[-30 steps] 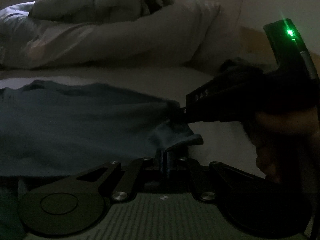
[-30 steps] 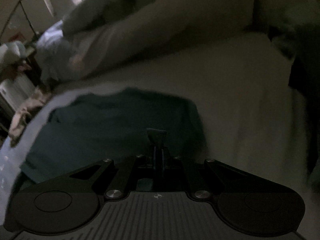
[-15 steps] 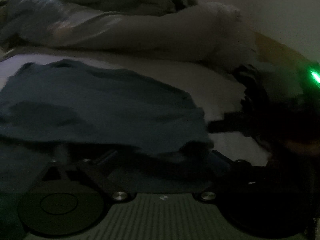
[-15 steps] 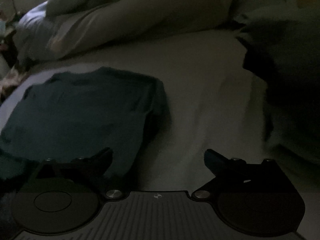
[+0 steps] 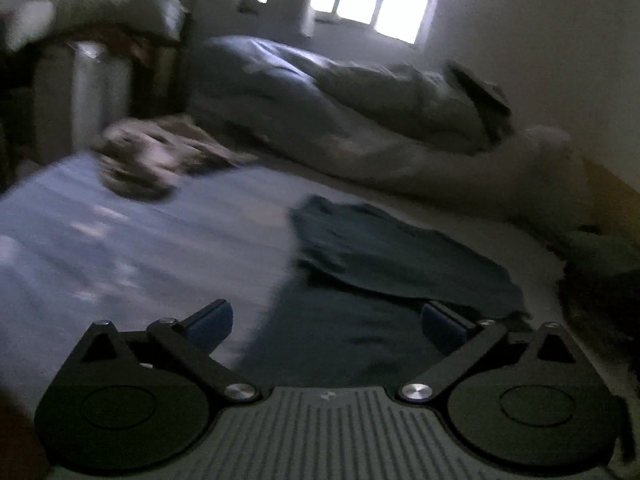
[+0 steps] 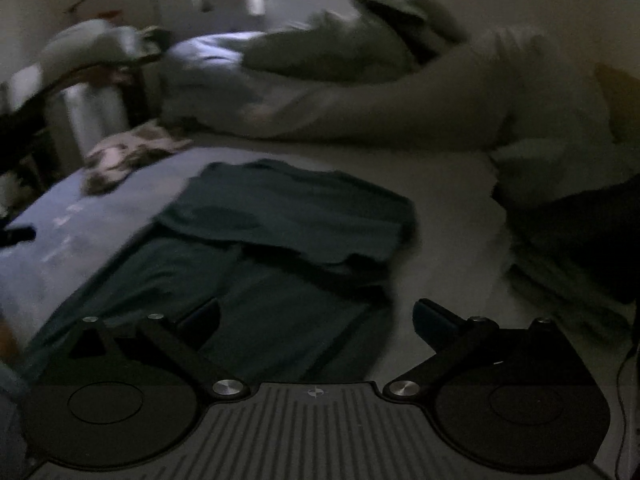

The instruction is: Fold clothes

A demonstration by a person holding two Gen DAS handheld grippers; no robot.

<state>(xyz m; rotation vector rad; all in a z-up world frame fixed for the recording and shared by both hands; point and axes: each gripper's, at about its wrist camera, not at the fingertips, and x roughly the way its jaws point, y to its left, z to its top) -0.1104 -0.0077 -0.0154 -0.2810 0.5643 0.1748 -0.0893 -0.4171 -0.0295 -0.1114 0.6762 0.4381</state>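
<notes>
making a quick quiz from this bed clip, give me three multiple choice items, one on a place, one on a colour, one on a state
1. Where does the shirt lie?
A. on the bed sheet
B. on a chair
C. in a basket

2. What colour is the shirt?
A. bright red
B. dark teal
C. white

3. How do the right tongs stand?
A. shut on the shirt
B. open, holding nothing
C. shut on a pillow

Answers:
1. A, the shirt lies spread on the pale sheet, in front of the heaped duvet.
2. B, the fabric looks dark blue-green in both views.
3. B, the fingers stand wide apart with nothing gripped.
</notes>
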